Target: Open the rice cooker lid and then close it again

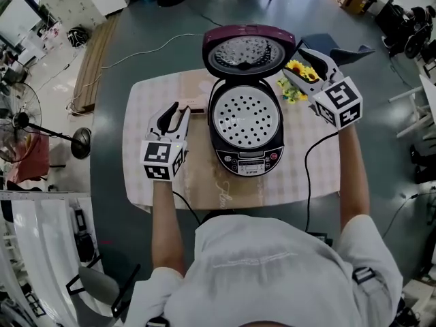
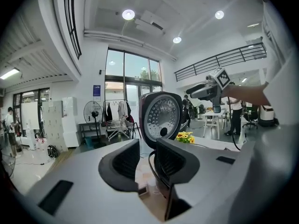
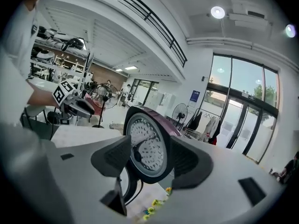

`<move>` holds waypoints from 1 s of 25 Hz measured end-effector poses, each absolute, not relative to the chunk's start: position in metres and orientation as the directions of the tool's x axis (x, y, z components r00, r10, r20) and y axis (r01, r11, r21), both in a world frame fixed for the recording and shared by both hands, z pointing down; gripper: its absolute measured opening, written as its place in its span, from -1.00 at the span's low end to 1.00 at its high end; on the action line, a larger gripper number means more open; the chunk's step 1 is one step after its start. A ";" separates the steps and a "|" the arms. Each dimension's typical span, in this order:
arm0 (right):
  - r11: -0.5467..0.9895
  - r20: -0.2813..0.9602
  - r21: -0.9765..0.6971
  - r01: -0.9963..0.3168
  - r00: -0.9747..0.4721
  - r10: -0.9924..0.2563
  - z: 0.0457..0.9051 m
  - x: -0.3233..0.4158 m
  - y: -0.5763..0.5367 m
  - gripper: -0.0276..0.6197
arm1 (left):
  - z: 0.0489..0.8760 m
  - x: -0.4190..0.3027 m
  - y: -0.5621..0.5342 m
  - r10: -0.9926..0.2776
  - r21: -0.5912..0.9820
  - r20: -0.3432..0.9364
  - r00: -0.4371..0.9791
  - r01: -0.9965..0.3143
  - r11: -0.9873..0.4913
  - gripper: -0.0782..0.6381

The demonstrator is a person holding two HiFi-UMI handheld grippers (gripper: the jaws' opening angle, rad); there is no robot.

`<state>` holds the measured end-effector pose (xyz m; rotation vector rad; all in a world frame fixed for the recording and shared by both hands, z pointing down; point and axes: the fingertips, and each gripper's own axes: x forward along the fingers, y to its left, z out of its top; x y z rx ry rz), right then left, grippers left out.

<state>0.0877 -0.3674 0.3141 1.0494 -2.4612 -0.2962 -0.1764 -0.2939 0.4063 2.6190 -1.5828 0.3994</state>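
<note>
Right gripper (image 1: 295,63) hovers with its jaws spread wide and nothing clamped, its tips just beside the right edge of the raised lid (image 1: 248,52), so in the head view the lid lies at about 9 o'clock from it. The lid stands upright on its hinge at the 12 o'clock side of the rice cooker (image 1: 246,125), its perforated inner face turned toward the person, so the opening half of the task looks done and the closing half remains. Judged from this, the coming move turns on reaching the lid's top or back and tipping it toward 6 o'clock, down over the pot. The left gripper (image 1: 177,113), also wide and empty, sits low over the desk (image 1: 146,101) with the cooker body at its 3 o'clock and the lid at about 1 o'clock; the right one is clearly the nearer to the lid. The right gripper view frames the lid's round face directly behind its two jaws, lined up but beyond the pads, which the head view cannot show. The left gripper view adds the lid's side profile and the yellow flowers (image 2: 184,136) beyond. Whether the right tips touch the lid cannot be told.
</note>
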 end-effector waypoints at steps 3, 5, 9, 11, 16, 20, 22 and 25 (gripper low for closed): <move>0.703 0.360 0.424 -0.570 -0.606 -0.709 0.308 0.075 -0.387 -0.09 | 0.413 -0.179 -0.305 -0.852 -0.082 0.264 0.452 -0.870 -0.487 -0.43; 0.718 0.399 0.460 -0.523 -0.600 -0.693 0.305 0.065 -0.400 -0.06 | 0.419 -0.183 -0.312 -0.847 -0.074 0.276 0.454 -0.869 -0.490 -0.43; 0.752 0.464 0.493 -0.438 -0.599 -0.652 0.305 0.048 -0.426 -0.03 | 0.431 -0.194 -0.322 -0.843 -0.048 0.298 0.448 -0.875 -0.482 -0.43; 0.774 0.495 0.489 -0.401 -0.603 -0.625 0.306 0.039 -0.434 -0.02 | 0.436 -0.197 -0.325 -0.840 -0.040 0.310 0.446 -0.876 -0.480 -0.43; 0.796 0.516 0.485 -0.361 -0.617 -0.595 0.309 0.027 -0.448 0.00 | 0.451 -0.201 -0.330 -0.830 -0.008 0.334 0.446 -0.879 -0.476 -0.44; 0.818 0.565 0.493 -0.297 -0.605 -0.561 0.313 0.018 -0.453 0.00 | 0.457 -0.202 -0.331 -0.824 0.007 0.343 0.452 -0.878 -0.479 -0.44; 0.829 0.588 0.494 -0.261 -0.602 -0.540 0.319 0.015 -0.456 -0.08 | 0.458 -0.204 -0.332 -0.824 0.010 0.345 0.450 -0.880 -0.476 -0.44; 0.833 0.604 0.509 -0.219 -0.599 -0.526 0.323 0.003 -0.453 -0.16 | 0.457 -0.208 -0.332 -0.827 0.013 0.348 0.441 -0.885 -0.466 -0.45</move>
